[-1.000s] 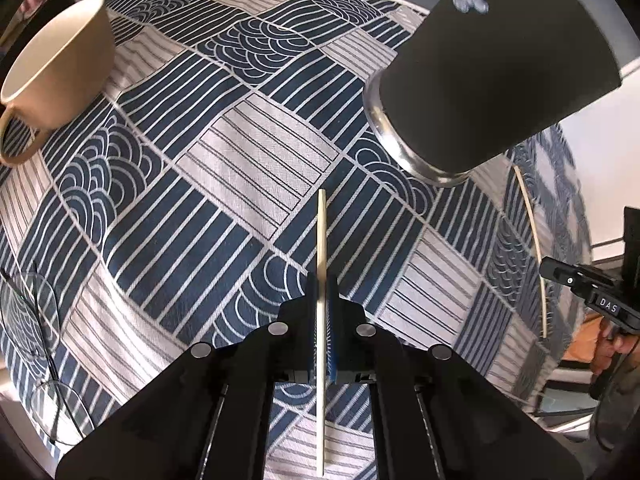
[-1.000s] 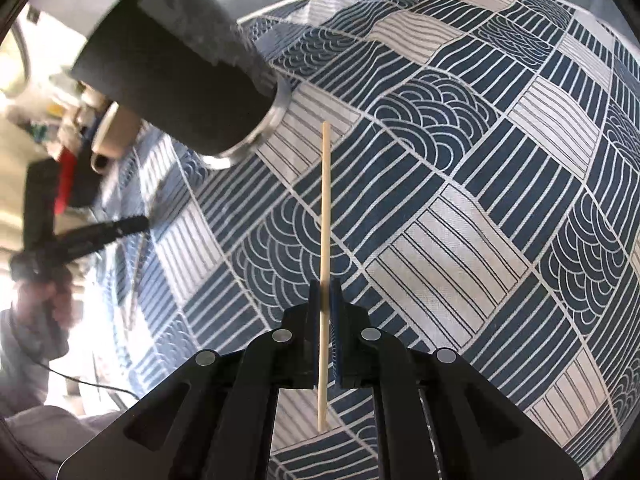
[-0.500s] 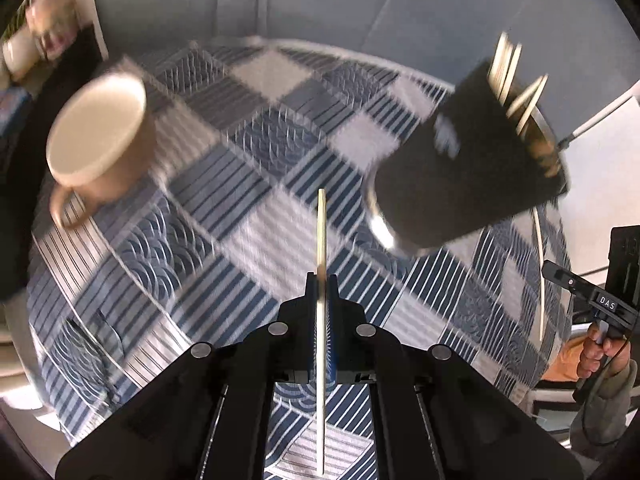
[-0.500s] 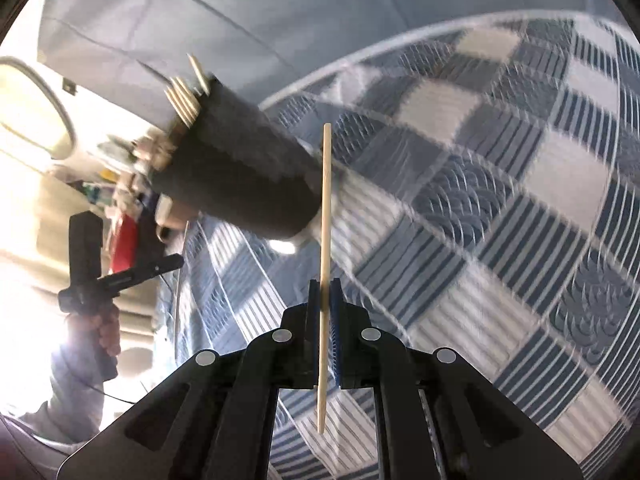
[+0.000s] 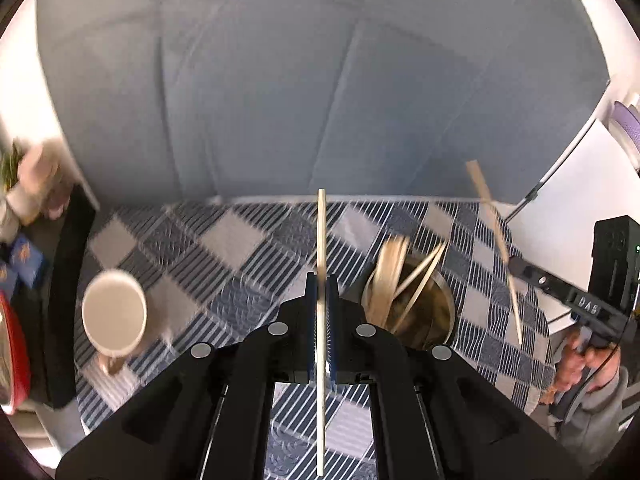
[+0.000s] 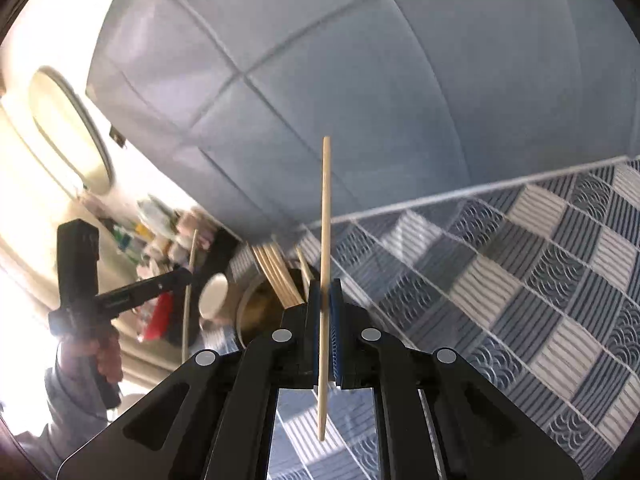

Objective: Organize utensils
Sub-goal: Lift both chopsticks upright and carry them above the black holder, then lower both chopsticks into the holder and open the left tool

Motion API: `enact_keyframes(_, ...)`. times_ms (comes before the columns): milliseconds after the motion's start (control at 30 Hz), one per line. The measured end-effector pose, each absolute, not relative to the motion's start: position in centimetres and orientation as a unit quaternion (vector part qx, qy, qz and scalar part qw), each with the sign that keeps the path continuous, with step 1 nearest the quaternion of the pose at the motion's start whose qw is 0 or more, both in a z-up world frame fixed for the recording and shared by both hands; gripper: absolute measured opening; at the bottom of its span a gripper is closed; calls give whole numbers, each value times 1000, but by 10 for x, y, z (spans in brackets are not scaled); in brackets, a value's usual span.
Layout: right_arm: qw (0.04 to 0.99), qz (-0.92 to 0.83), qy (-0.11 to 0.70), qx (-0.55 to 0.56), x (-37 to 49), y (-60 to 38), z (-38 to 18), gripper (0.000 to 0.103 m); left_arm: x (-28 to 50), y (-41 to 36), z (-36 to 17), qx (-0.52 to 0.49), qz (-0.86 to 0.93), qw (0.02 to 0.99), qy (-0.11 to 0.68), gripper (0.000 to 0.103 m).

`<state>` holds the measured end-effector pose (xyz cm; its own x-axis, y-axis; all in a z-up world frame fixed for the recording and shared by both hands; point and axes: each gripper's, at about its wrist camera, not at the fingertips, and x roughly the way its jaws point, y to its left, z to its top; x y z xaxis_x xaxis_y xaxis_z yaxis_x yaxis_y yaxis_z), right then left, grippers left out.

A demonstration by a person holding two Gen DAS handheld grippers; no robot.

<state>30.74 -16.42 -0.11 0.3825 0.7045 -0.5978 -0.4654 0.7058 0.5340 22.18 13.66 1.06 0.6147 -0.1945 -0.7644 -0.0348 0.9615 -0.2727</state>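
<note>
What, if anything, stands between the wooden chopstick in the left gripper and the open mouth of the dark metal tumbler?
Nothing visible. The left gripper is shut on a pale wooden chopstick. Just to its right, the dark metal tumbler stands open-mouthed, with several wooden chopsticks leaning inside, mostly to one side.

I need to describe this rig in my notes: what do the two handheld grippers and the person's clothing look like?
Both the left gripper and the right gripper are matte black, with angular fingers carrying round silver fasteners and blue pads at the tips. Seen from the side, the body bears white lettering. A thin black cable hangs below it, and the person wears a grey sleeve.
</note>
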Motion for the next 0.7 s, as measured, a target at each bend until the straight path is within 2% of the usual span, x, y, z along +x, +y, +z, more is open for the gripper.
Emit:
enact_keyframes(200,814,384,412,141,317,-133,11,5,249,114,32,-138,-73,896,416,5)
enact_keyframes(433,805,397,425,119,320,-116,0,4,275,104,22,-165,-104,887,418,5)
enact_keyframes(500,805,391,432,115,324,-119,-4,7,280,104,23,-167,-101,890,413,5)
enact_keyframes(700,793,390,456,101,328,-123,-20,8,289,103,25,-187,-104,895,391,5)
